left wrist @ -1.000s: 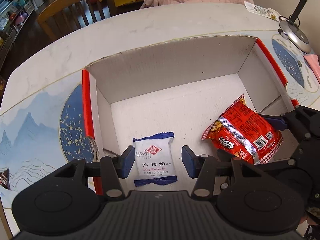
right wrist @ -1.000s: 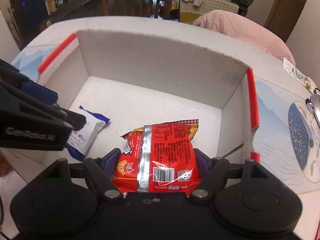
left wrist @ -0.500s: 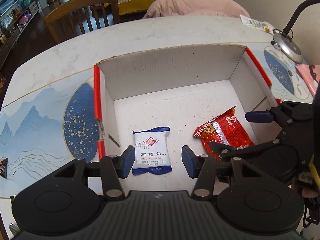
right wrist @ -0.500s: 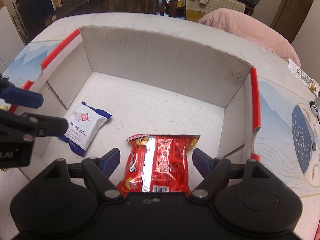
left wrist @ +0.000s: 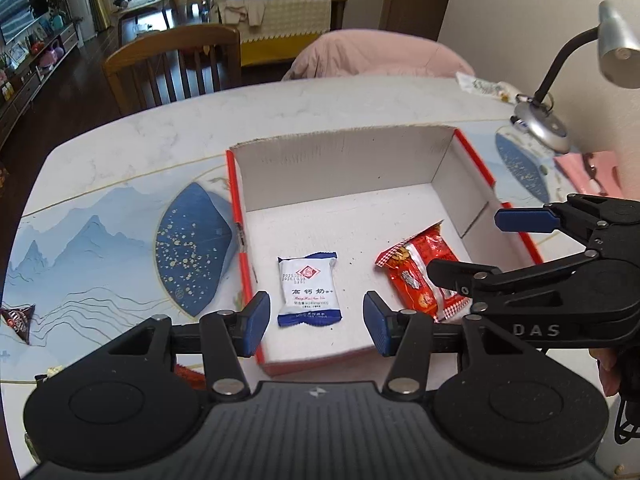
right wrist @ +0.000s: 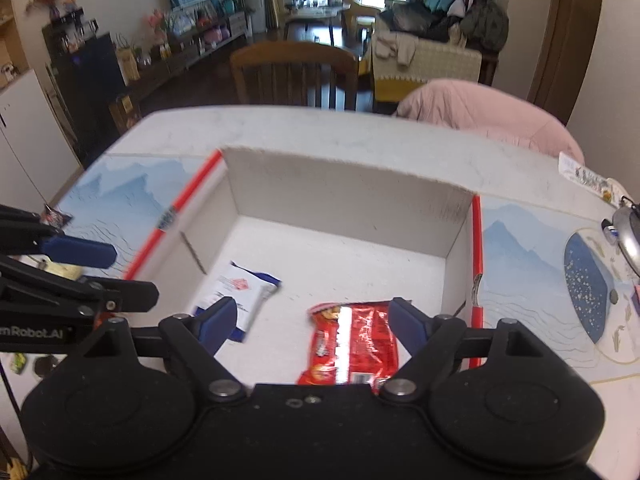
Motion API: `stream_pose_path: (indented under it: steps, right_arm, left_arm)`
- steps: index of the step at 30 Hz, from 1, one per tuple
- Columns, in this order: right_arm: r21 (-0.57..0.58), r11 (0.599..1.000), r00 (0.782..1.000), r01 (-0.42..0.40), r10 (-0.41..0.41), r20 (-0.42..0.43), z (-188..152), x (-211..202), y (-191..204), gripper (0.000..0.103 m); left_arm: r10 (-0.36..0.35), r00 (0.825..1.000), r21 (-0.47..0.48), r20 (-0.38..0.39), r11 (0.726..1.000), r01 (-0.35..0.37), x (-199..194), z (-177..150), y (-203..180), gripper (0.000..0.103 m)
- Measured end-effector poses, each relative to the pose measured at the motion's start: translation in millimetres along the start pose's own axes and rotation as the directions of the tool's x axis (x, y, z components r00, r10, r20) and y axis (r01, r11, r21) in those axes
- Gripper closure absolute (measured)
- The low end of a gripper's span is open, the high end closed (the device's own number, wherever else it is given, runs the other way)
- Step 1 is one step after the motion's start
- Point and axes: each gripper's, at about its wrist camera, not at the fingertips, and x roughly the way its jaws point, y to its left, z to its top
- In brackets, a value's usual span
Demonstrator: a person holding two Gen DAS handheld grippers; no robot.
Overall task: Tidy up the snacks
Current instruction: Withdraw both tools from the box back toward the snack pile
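Observation:
A white cardboard box (left wrist: 344,160) with red edges stands open on the table. On its floor lie a white-and-blue snack packet (left wrist: 309,287) at the left and a red snack packet (left wrist: 420,276) at the right. My left gripper (left wrist: 316,322) hovers open above the box's near edge, over the white packet (right wrist: 240,292), and touches nothing. My right gripper (right wrist: 312,320) hangs above the red packet (right wrist: 352,344); its jaws are opening and the pads stand clear of the packet. In the left wrist view the right gripper (left wrist: 488,248) is over the box's right side.
A desk lamp (left wrist: 540,124) stands at the table's far right, with a pink item (left wrist: 588,172) near it. A small dark wrapped snack (left wrist: 18,318) lies on the table at the left. A wooden chair (left wrist: 172,64) and a pink cushion (left wrist: 376,56) are behind the table.
The right gripper let go of the red packet, which now lies flat on the box floor, and its jaws widened. Both grippers rose and drew back from the box.

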Motion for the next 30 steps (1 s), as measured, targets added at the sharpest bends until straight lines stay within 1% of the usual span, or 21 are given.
stream_pose_path:
  steps: [6, 10, 13, 18, 20, 25, 27, 30]
  right_arm:
    - [0.029, 1.0, 0.998, -0.009, 0.007, 0.06, -6.6, -28.5, 30.5, 0.015]
    - [0.051, 0.998, 0.996, -0.027, 0.022, 0.091, -12.4, -43.1, 53.8, 0.011]
    - [0.061, 0.997, 0.993, -0.044, 0.037, 0.111, -16.3, -51.8, 74.2, 0.01]
    - [0.049, 0.996, 0.988, -0.074, 0.067, 0.138, -21.6, -61.0, 110.5, 0.006]
    - [0.046, 0.996, 0.986, -0.08, 0.072, 0.149, -24.5, -63.0, 123.9, 0.003]
    - [0.03, 0.995, 0.982, -0.097, 0.091, 0.166, -30.0, -63.8, 156.3, 0.001]
    - [0.03, 0.994, 0.981, -0.107, 0.1, 0.167, -32.6, -61.6, 167.2, 0.0]
    - [0.028, 0.993, 0.979, -0.113, 0.106, 0.176, -35.6, -58.7, 184.7, 0.0]
  left_arm:
    - [-0.004, 0.999, 0.021, 0.047, 1.0, 0.003, -32.0, -20.0, 19.2, 0.052]
    - [-0.017, 0.998, 0.012, 0.063, 1.0, 0.017, -52.6, -36.2, 40.6, 0.052]
    - [-0.012, 0.997, 0.011, 0.077, 1.0, 0.011, -65.8, -48.9, 56.6, 0.052]
    - [-0.009, 0.995, 0.001, 0.095, 1.0, 0.009, -88.5, -70.3, 89.0, 0.052]
    - [-0.006, 0.994, -0.008, 0.106, 1.0, 0.007, -97.3, -77.8, 103.5, 0.048]
    - [0.006, 0.991, -0.033, 0.13, 0.999, -0.002, -117.2, -97.3, 137.2, 0.044]
    - [0.012, 0.99, -0.05, 0.138, 0.999, -0.005, -123.5, -105.3, 152.1, 0.04]
    - [0.021, 0.989, -0.077, 0.145, 0.997, -0.01, -130.8, -116.3, 173.5, 0.038]
